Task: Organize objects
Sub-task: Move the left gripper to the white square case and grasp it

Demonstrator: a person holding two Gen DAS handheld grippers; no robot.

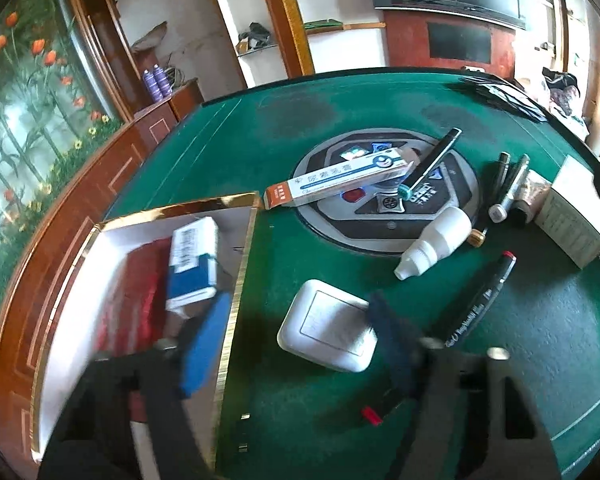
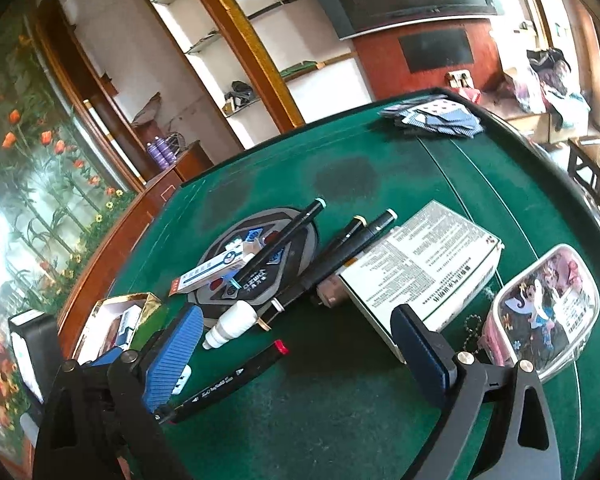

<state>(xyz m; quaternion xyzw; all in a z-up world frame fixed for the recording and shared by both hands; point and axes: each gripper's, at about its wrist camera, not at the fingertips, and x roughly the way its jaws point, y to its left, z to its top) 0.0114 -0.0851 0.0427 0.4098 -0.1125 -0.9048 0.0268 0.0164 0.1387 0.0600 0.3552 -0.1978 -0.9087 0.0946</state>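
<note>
Objects: scattered over the green worktop (image 1: 260,128), to be gathered into the gold-edged box (image 1: 236,280) at its left side; the box already holds a red packet and a blue-and-white carton (image 1: 194,260).
Step in hand: by my reading, between picks, with most things not yet boxed.
Left gripper (image 1: 296,344): fingers spread apart, holding nothing, one over the box, the other beside the white case (image 1: 326,330).
Right gripper (image 2: 300,344): fingers wide apart, empty, with the black marker (image 2: 236,380) lying between them.
Next move: probably close on the marker or the case and carry it to the box; the marker is round, so it wants a square grip across its barrel.
Large printed box (image 2: 420,268): dense small print, too small to read.
Long carton (image 1: 340,180): Chinese characters, not legible.
Round hub (image 2: 256,276): letters, unclear.
Marker writing: white lettering, blurred.
Dropper bottle (image 1: 436,242): no label seen.
</note>
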